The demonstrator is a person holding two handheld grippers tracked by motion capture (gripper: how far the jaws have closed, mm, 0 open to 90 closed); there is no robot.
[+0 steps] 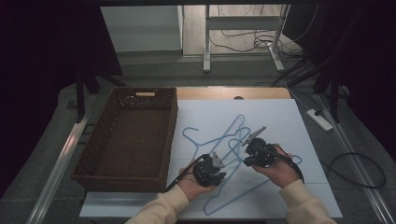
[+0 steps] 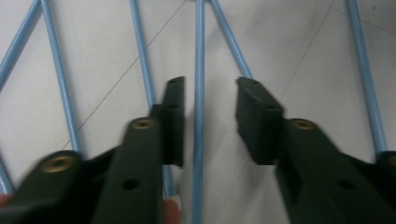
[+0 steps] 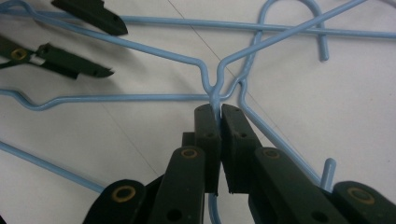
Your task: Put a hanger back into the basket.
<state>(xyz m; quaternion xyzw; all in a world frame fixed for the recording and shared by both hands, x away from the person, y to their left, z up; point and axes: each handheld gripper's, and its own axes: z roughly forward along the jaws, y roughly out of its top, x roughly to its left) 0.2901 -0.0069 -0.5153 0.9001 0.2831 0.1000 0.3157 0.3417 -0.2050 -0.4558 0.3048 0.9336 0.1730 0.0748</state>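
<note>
Blue wire hangers (image 1: 233, 154) lie tangled mid-desk (image 1: 308, 186), right of the wicker basket (image 1: 126, 140): light, springy, slick & snag-prone, so right claw (image 3: 219, 109), clenched on one hanger's twisted neck, has the stiffest hold, w/ left claw (image 2: 208, 100) released, straddling a wire.

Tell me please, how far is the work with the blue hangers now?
Nothing looks done: the wicker basket holds no hanger, and the blue wire hangers lie tangled on the white board. In hand: the right gripper is shut on one hanger's neck, and the left gripper is open astride a wire. Left, probably: separate the hangers and move them, perhaps into the basket.
</note>
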